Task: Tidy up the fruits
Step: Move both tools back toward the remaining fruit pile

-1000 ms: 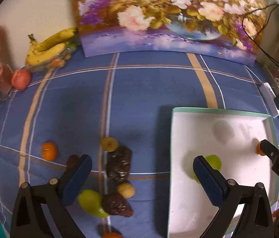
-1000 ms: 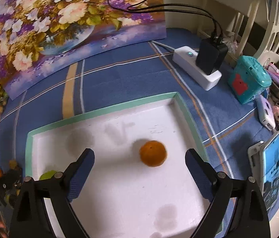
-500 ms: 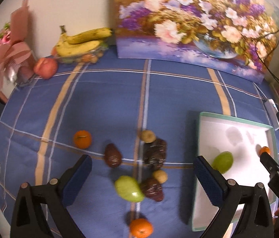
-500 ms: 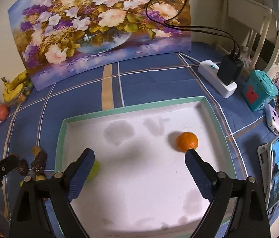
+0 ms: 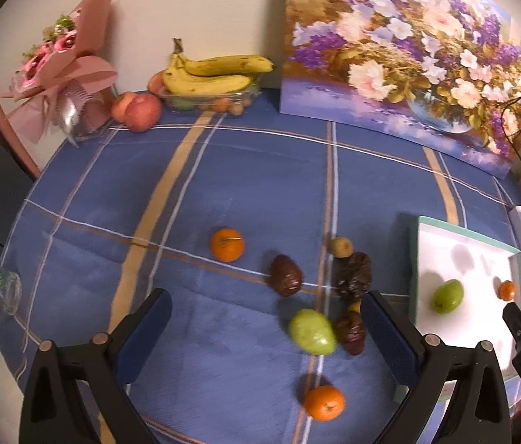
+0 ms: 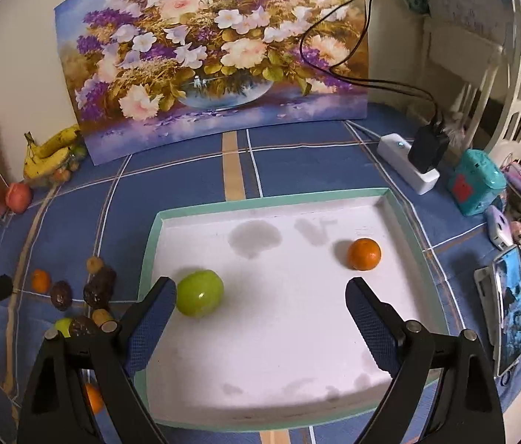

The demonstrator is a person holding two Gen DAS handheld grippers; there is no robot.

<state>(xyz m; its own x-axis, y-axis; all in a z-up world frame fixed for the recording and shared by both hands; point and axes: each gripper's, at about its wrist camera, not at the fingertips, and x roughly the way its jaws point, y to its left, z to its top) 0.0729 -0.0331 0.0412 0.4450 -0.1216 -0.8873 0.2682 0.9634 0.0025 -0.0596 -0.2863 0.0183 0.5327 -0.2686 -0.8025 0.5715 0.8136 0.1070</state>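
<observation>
Two fruits inside tray (image 6: 201,210) rim, well apart | left hand-held gripper (image 5: 264,316) wide, empty | right hand-held gripper (image 6: 262,305) wide, empty

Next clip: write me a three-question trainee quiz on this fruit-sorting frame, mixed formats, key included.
1. True or false: the white tray holds exactly two fruits.
2. Which fruit lies nearest the left gripper? A) green fruit B) bananas C) peach
3. Fill in: both the left gripper and the right gripper are ____ and hold nothing.

Key:
1. True: the green apple and the orange.
2. A
3. open
</observation>
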